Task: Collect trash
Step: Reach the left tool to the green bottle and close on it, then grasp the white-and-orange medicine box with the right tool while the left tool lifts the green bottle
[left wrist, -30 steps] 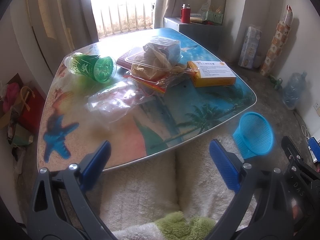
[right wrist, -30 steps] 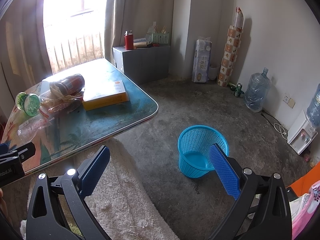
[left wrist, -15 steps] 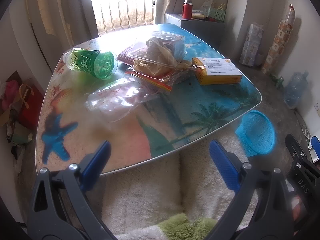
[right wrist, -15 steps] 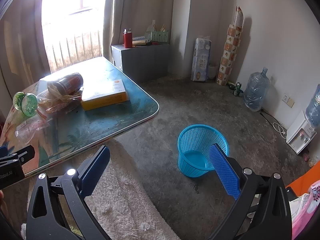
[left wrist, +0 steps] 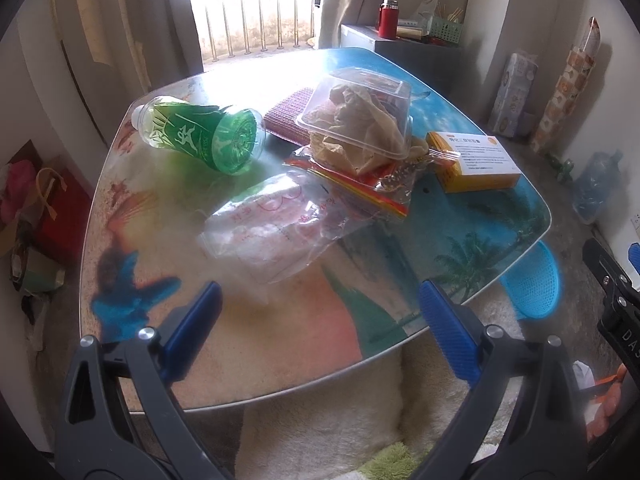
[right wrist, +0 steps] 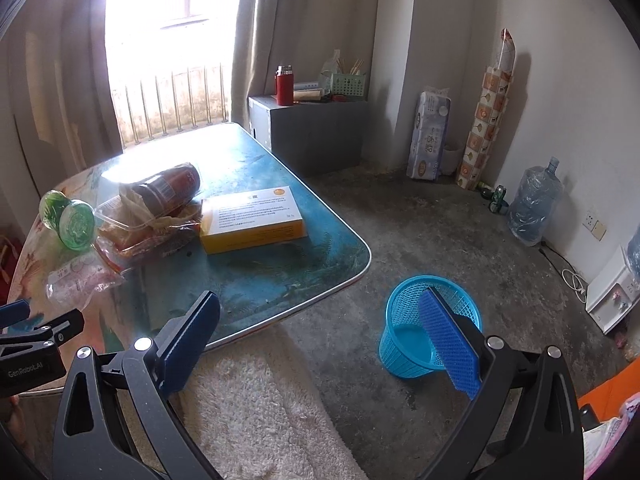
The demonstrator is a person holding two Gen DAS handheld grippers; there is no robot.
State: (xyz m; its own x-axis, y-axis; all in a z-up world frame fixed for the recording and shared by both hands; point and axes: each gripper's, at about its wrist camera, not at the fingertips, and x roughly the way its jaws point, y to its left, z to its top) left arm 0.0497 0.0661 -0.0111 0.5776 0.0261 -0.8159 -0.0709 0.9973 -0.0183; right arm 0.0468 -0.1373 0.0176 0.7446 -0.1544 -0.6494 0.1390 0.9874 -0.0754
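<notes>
both grippers spread and empty above the littered counter

the left gripper (left wrist: 320, 320) hangs over the near edge of the counter (left wrist: 280, 344), its blue pads wide apart with nothing between them. the right gripper (right wrist: 320, 332) is likewise released and empty, held off the counter's corner above a pale shaggy rug (right wrist: 256, 412) and bare concrete floor.

the trash lies clustered on the counter's printed beach-scene top. a green plastic bottle (left wrist: 200, 140) lies on its side toward the far left, its base facing the camera. just right of it a clear clamshell container (left wrist: 356, 120) holds crumpled brown paper and rests on a red and yellow wrapper (left wrist: 360, 188). a woven maroon mat (left wrist: 288, 116) sits behind, between bottle and container. nearer the left gripper, a crumpled clear plastic bag (left wrist: 280, 228) with red printing lies flat, partly overlapping the wrapper. a yellow and white box (left wrist: 476, 164) lies near the right edge, close beside the wrapper; whether they touch is unclear.

a blue mesh wastebasket (right wrist: 412, 332) stands upright on the floor off the counter's near right corner, and looks empty in the right wrist view, partly behind the right gripper's finger.
</notes>
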